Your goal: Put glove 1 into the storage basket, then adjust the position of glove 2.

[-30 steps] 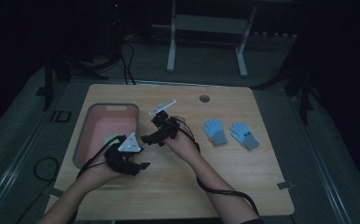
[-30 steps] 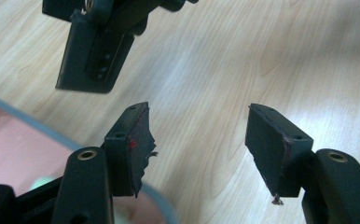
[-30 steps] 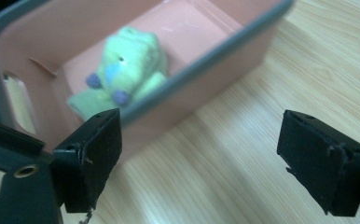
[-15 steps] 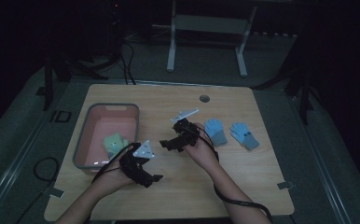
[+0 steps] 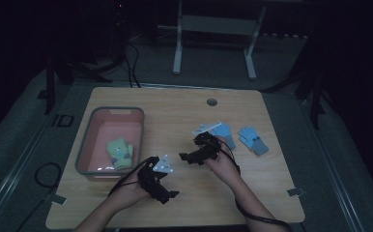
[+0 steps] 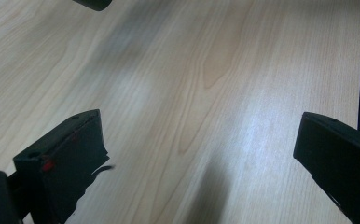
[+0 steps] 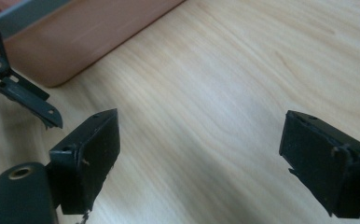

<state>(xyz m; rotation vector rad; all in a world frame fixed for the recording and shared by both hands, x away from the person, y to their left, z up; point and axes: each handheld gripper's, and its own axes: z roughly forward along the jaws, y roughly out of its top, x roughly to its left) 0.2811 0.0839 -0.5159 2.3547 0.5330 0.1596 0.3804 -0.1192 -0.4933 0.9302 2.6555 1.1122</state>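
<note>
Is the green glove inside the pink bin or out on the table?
Inside. The green glove lies on the floor of the pink bin, within its rim.

Black tongs (image 5: 167,195) with grey triangular plates, trailing black cables; bare forearms.

A blue glove (image 5: 225,134) beside the right gripper (image 5: 188,157) lies partly hidden behind that gripper's grey plate in the high view. Inside the pink bin (image 5: 85,145), a green item (image 5: 120,153) is too small to identify.
</note>
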